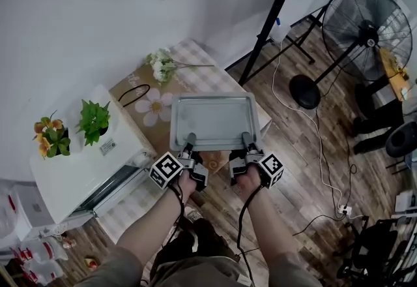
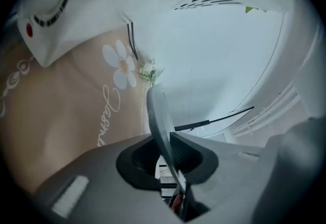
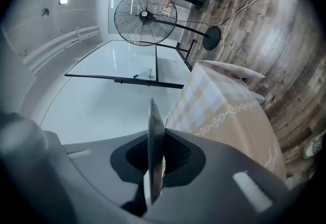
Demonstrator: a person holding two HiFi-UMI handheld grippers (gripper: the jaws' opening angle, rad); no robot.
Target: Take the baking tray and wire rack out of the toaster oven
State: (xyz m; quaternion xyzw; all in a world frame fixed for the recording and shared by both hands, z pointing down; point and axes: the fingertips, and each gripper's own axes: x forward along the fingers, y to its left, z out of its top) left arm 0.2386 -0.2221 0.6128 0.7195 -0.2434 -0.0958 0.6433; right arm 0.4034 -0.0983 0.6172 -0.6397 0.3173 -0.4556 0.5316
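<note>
Holding the baking tray point(image 1: 214, 121) by its near rim, the left gripper point(image 1: 189, 142) and the right gripper point(image 1: 248, 141) each have their jaws pinched shut on the thin metal edge, one near each corner. The tray stretches away ahead of both grippers, out in the open above the cloth-covered worktop point(image 1: 140, 87). The toaster oven point(image 1: 85, 168) stands off to the left of the left gripper, with its door hanging open. The wire rack shows in no view, so it is probably yet to come out.

The main risk is the grip itself. Only a narrow strip of rim sits between the pads, and the whole tray hangs forward of them, so its weight could lever the far edge down and let the rim slide out. If one hand drops or twists more than the other, the tray could tilt and pull free on that side. The bunch of flowers point(image 1: 163, 65) lies beyond the left gripper, close to the tray's far corner, and a careless lowering could land on it.
</note>
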